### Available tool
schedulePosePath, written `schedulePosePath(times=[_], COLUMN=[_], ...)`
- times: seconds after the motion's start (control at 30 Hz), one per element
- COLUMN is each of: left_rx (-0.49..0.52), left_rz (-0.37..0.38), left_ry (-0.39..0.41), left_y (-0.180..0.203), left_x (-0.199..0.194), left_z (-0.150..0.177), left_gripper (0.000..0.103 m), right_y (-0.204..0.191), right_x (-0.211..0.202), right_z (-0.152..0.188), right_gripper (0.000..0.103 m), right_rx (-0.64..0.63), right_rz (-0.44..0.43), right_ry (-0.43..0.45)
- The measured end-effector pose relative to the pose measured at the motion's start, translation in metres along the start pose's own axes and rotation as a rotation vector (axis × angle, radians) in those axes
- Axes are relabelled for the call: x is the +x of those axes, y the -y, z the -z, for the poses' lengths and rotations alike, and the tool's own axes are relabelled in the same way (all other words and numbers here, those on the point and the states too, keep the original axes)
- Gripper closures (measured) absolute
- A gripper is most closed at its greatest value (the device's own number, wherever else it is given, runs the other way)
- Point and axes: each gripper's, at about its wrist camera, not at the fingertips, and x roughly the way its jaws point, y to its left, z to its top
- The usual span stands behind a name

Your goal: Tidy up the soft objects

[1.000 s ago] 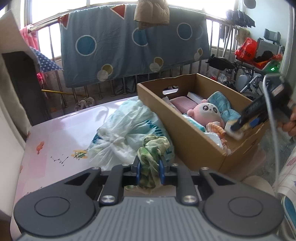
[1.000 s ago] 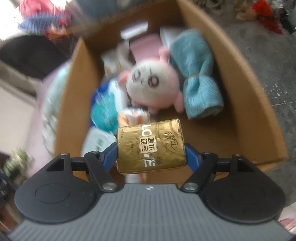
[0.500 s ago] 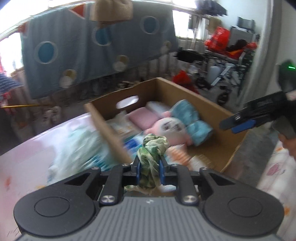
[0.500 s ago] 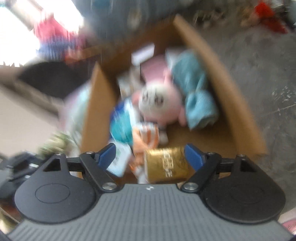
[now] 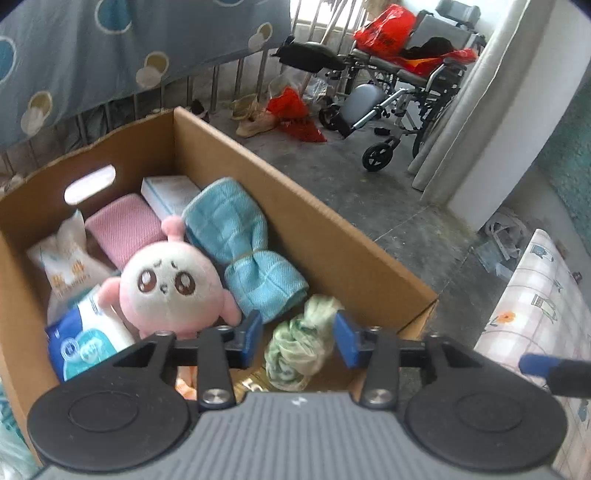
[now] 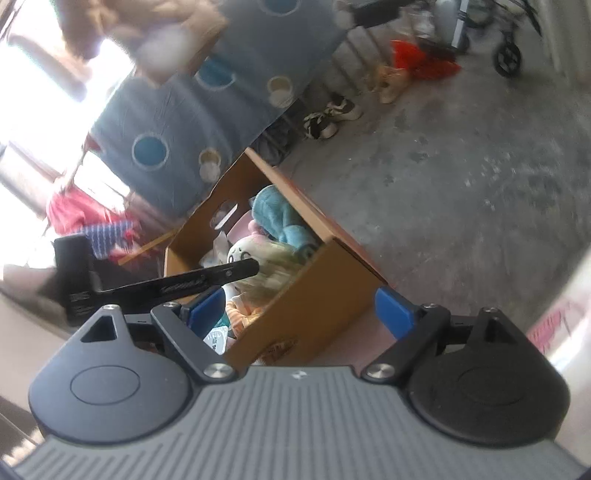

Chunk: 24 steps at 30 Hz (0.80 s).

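Observation:
In the left wrist view a cardboard box (image 5: pixel 332 229) holds a pink plush (image 5: pixel 170 291), a tied blue towel (image 5: pixel 240 251), a pink towel (image 5: pixel 122 229) and several tissue packs. My left gripper (image 5: pixel 299 338) hangs over the box's near corner and its jaws are opening. The green cloth (image 5: pixel 299 350) sits loose between the pads, on a gold pack (image 5: pixel 255 384). One fingertip of the right gripper (image 5: pixel 543 363) shows at the right edge. In the right wrist view my right gripper (image 6: pixel 300 308) is drawn back from the box (image 6: pixel 310 295), jaws opening with nothing between them. The left gripper (image 6: pixel 177 284) reaches over the box.
The box stands on a grey concrete floor. A wheelchair (image 5: pixel 406 81) with red bags (image 5: pixel 384 29) is at the far right, shoes (image 5: pixel 255 122) lie by the railing, and a blue circle-patterned blanket (image 5: pixel 110 44) hangs behind. A patterned sheet (image 5: pixel 535 314) lies at the right.
The left gripper swung from the plastic bag on the table to over the box and let the green cloth go. The right gripper dropped the gold pack into the box and pulled back.

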Motion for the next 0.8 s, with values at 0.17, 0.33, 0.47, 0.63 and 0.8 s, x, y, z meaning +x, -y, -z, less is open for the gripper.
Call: schedulePosePath(times=[0.17, 0.33, 0.47, 0.63, 0.8], left_rx=[0.006, 0.012, -0.015, -0.094, -0.228], left_rz=[-0.067, -0.137, -0.214, -0.332, -0.419], left_ry=[0.043, 0.121, 0.167, 0.192, 0.196], left_y=[-0.006, -0.008, -0.016, -0.039, -0.068], left_x=[-0.032, -0.086, -0.128, -0.171, -0.201], left_z=[0.009, 0.029, 0.056, 0.099, 0.143], left_gripper=[0.039, 0.023, 0.012, 0.006, 0.002], right_y=[0.018, 0.020, 0.002, -0.036, -0.078], right_x=[-0.010, -0.010, -0.005, -0.005, 0.014], right_z=[0.024, 0.052, 0.064, 0.076, 0.095], right_gripper=[0.013, 0.009, 0.004, 0.001, 0.001], right_rx=[0.065, 0.110, 0.053, -0.129, -0.331], right_rz=[-0.059, -0.148, -0.170, -0.128, -0.044], right_ry=[0.079, 0.112, 0.089, 0.065, 0.012])
